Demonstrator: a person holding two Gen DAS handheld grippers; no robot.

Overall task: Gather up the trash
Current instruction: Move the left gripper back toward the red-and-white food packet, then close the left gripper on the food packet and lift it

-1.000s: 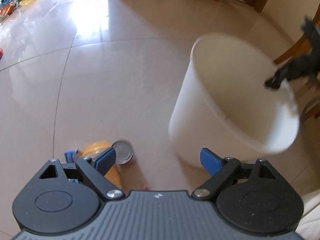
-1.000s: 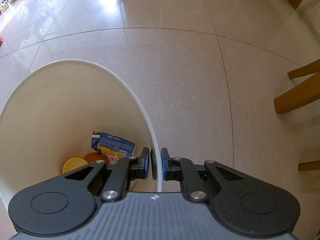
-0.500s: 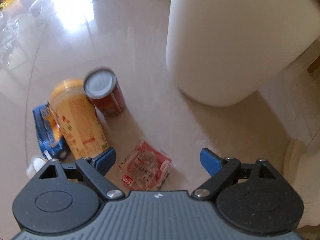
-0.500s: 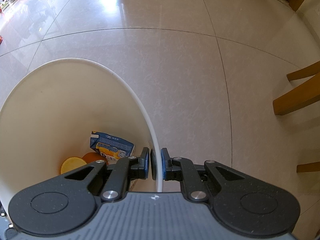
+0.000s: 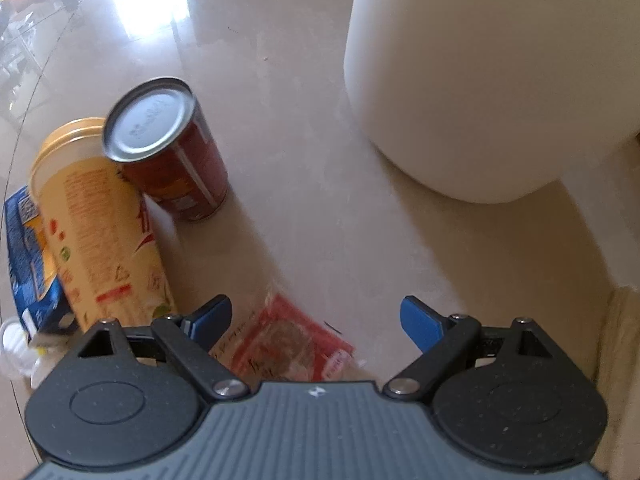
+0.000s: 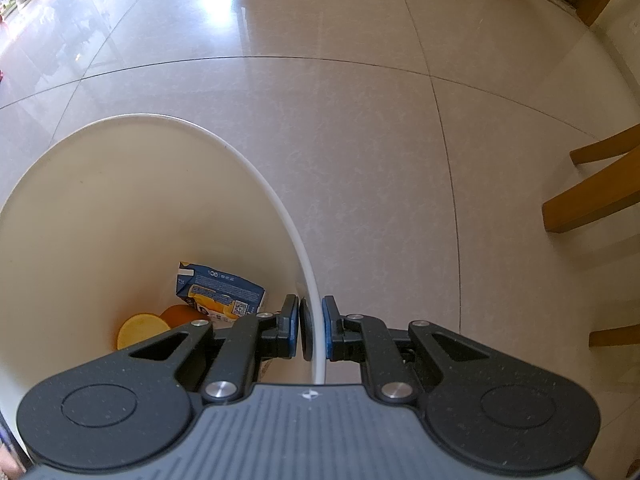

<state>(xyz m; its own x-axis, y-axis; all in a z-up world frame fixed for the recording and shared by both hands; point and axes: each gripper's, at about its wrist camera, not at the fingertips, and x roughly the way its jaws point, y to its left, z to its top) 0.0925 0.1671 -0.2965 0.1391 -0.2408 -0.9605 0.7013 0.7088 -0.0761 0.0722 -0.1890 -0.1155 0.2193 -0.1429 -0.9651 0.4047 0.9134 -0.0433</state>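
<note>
While I look down through both wrist cameras, the biggest thing I see is the glossy tiled floor (image 6: 360,140), pale beige with thin dark joints. On it stands the white bin (image 5: 492,80), well apart from the litter in my left view; in my right view I look into the same bin (image 6: 120,208) from above, and a blue carton (image 6: 220,294) and something orange lie at its bottom. Wooden chair legs (image 6: 592,200) show at the right edge of that view.

My right gripper (image 6: 311,328) is clamped on the bin's rim, one pad inside the wall and one outside, jaws nearly together with only the thin wall between them.

My left gripper (image 5: 316,320) has its jaws spread wide and empty, pointing steeply down over the trash. A yellow tube container (image 5: 96,224) lies on its side, touching a red can (image 5: 172,156) beside it. A blue box (image 5: 28,256) lies against the tube's far side. A red wrapper (image 5: 284,344), blurred, lies flat on the floor between my open fingers, nearer the left one; I cannot tell whether they touch it.
</note>
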